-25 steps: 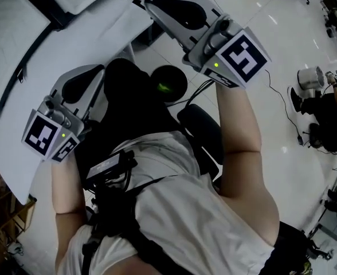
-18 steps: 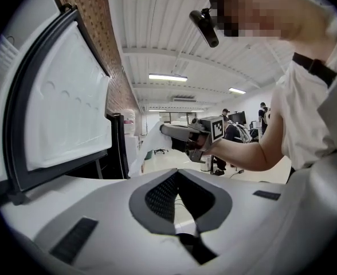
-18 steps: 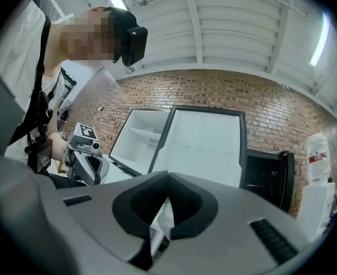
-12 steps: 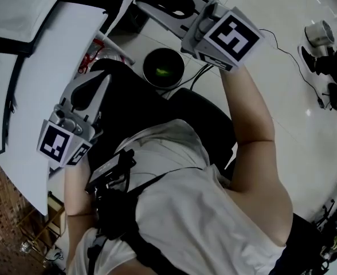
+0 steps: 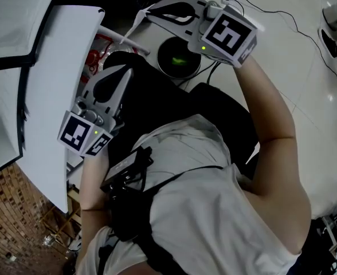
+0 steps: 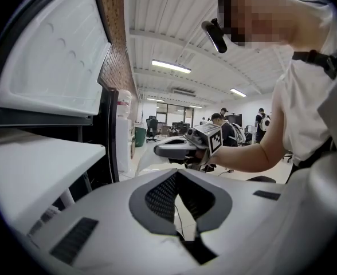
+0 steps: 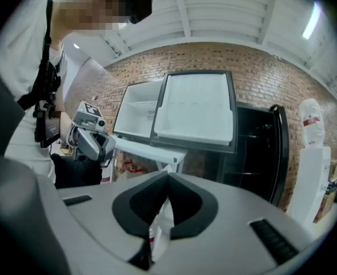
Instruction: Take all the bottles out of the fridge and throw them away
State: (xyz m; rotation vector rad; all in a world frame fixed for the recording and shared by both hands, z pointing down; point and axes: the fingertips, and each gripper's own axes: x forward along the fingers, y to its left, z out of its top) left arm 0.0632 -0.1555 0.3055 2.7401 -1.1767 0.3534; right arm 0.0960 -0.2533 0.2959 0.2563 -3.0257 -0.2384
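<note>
1 dark bin (image 5: 179, 62), contents unclear

Two grippers were counted, the left gripper (image 5: 124, 72) and the right gripper (image 5: 144, 15), each bearing one marker cube. One round black bin (image 5: 179, 59), one water dispenser (image 7: 312, 153) and two open white doors, a left door (image 7: 135, 114) and a right door (image 7: 197, 107), were seen.

Grey left gripper (image 6: 177, 171): smooth matt plastic, ribbed black pads (image 6: 161, 195).
Red brick wall (image 7: 260, 79): rough, matt.
White fridge door liner (image 7: 194, 107): smooth glossy plastic.
Pale tiled floor (image 5: 306, 67): polished, reflective.
</note>
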